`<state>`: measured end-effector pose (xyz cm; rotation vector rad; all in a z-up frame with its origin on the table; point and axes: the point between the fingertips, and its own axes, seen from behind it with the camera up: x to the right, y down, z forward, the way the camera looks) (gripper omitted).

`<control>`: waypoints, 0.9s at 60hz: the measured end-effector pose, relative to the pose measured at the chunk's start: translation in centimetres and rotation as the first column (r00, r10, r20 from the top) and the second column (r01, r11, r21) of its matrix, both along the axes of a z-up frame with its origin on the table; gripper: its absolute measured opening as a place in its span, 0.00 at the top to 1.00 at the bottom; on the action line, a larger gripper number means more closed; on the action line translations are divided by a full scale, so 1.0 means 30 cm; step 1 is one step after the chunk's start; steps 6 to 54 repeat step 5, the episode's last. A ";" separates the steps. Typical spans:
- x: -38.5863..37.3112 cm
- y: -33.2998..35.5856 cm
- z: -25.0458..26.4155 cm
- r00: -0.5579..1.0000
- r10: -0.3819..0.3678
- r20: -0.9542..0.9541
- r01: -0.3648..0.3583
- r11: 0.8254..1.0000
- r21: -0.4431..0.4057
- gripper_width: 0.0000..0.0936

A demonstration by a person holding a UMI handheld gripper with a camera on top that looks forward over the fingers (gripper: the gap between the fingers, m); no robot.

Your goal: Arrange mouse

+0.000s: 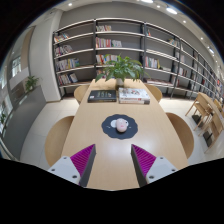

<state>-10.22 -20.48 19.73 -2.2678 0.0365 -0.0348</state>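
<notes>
A pale wooden desk [95, 135] carries a dark round mat [120, 127] with a mouse [121, 124] on it, books [118, 96] and a plant [124, 68] beyond

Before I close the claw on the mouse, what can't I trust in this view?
- Mouse on its mat, gripper view: too small to tell buttons, cable or heading.
- Claw: open, but finger bases cut off below.
- Two books beyond the mouse: covers too small to read.
- Table near edge: hidden behind the fingers.
- Plant: pot hidden by the books.
</notes>
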 end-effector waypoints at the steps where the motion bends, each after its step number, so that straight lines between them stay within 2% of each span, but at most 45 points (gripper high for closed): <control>1: 0.001 -0.010 -0.002 1.000 0.000 0.001 0.000 1.000 0.000 0.26; 54: -0.001 -0.025 -0.006 1.000 0.002 0.005 -0.002 1.000 -0.005 0.26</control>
